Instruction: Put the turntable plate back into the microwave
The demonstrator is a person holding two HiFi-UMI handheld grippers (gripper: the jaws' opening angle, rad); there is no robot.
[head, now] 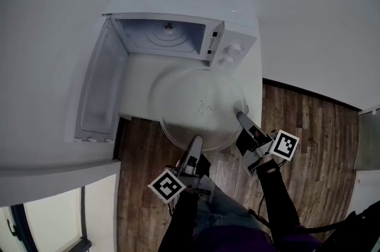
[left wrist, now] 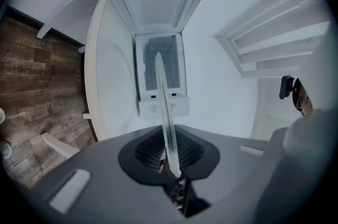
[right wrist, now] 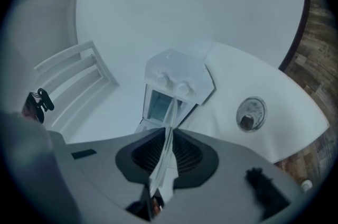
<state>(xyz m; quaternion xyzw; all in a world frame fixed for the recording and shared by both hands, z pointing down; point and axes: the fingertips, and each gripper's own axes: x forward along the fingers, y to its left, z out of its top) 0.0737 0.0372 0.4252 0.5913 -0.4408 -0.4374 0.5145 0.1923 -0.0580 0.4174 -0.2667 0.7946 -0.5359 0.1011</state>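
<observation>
Left gripper (head: 195,141) and right gripper (head: 241,116) clench the rim of the glass turntable plate (head: 199,103) at its 6 and 3 o'clock. The microwave (head: 234,43) stands at 12 o'clock on the white table (head: 138,83). Its door (head: 98,90) hangs open at 9 o'clock.

The open microwave (head: 178,1) stands on the white table (head: 135,95).

White table (head: 139,96), wood-plank floor (head: 314,144)
</observation>
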